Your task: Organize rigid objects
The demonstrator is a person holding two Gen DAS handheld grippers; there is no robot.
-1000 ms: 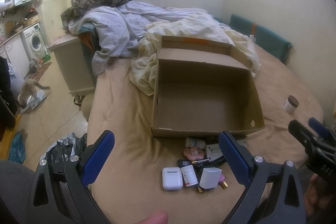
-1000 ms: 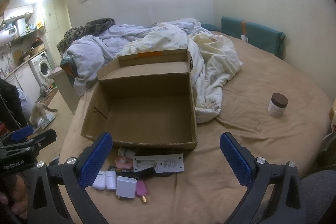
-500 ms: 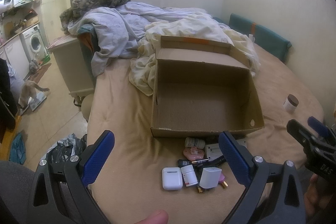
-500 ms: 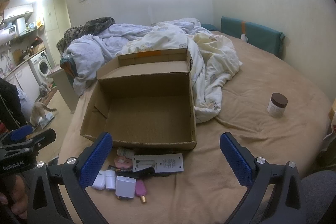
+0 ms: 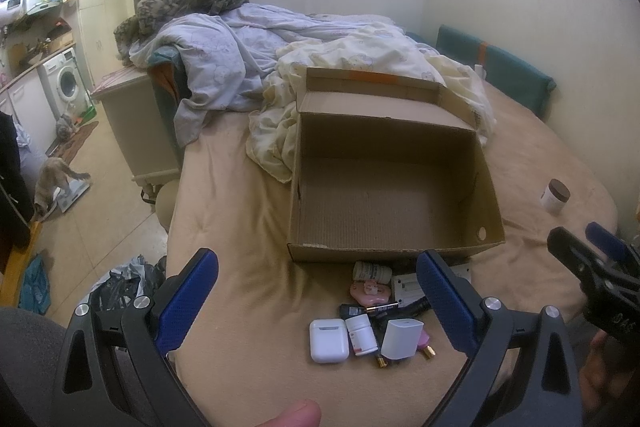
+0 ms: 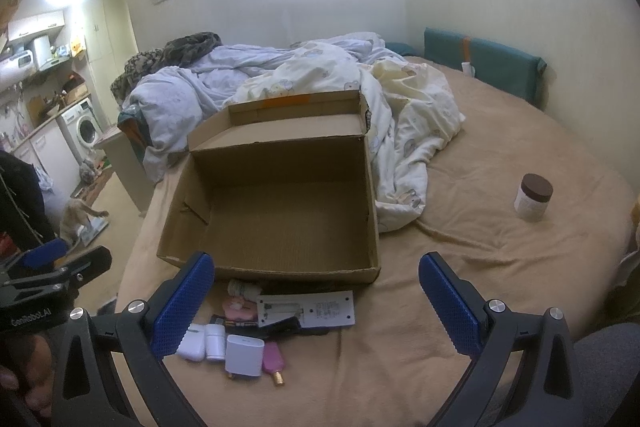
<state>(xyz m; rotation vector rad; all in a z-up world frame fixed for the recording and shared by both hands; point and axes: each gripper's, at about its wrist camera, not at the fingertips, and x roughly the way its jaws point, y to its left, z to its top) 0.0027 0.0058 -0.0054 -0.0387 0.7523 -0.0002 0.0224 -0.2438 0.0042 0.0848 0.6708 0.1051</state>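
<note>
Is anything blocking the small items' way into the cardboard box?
Only the open brown cardboard box's low front wall, between the pile and its bare floor. The white earbud case lies nearest, uncovered.

Both wrist views face the cardboard box (image 5: 394, 187) from nearby, perhaps slightly above

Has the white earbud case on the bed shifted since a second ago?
No. The white earbud case sits the same way beside the small white pill bottle, in front of the open cardboard box.
</note>
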